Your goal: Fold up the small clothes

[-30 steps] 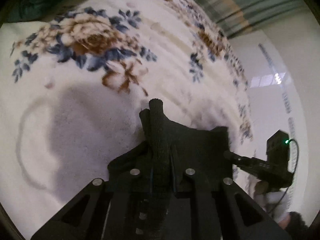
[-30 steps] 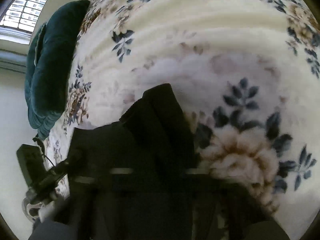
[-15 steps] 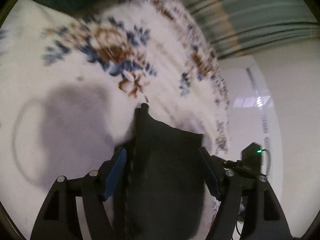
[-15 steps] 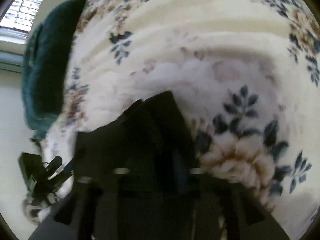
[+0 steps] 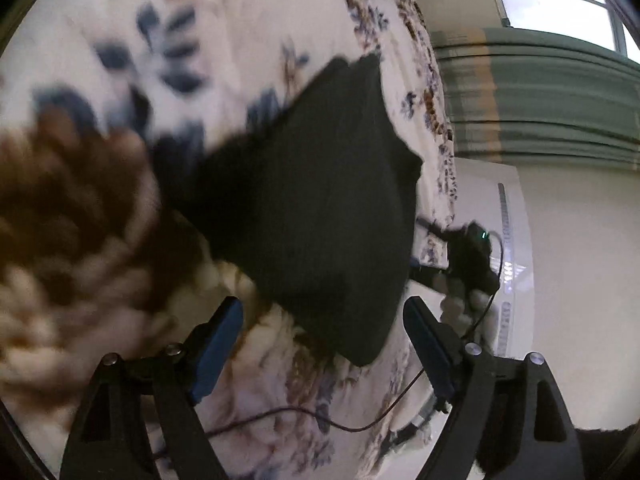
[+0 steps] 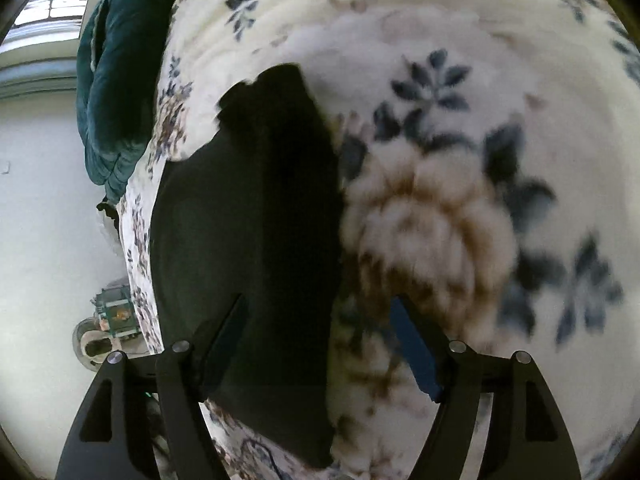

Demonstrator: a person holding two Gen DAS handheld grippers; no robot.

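A small black garment point(image 5: 320, 208) lies folded flat on a cream floral blanket point(image 5: 100, 200). My left gripper point(image 5: 324, 328) is open and empty, its blue-padded fingers spread just short of the garment's near end. In the right wrist view the same garment point(image 6: 248, 240) lies left of centre. My right gripper point(image 6: 320, 340) is open and empty, with its left finger over the garment's near edge and its right finger over the blanket point(image 6: 440, 220). The right gripper also shows in the left wrist view point(image 5: 468, 256) beyond the garment, held by a hand.
A dark teal cushion point(image 6: 116, 92) lies at the bed's far left end. The blanket's edge drops to a pale floor point(image 6: 48, 220) where a small object point(image 6: 108, 320) stands. A thin cable point(image 5: 320, 420) crosses the blanket near my left gripper. Green curtains point(image 5: 540, 100) hang behind.
Both grippers have let go of the black garment and opened. It now lies flat on the blanket, and both grippers have drawn back from it.
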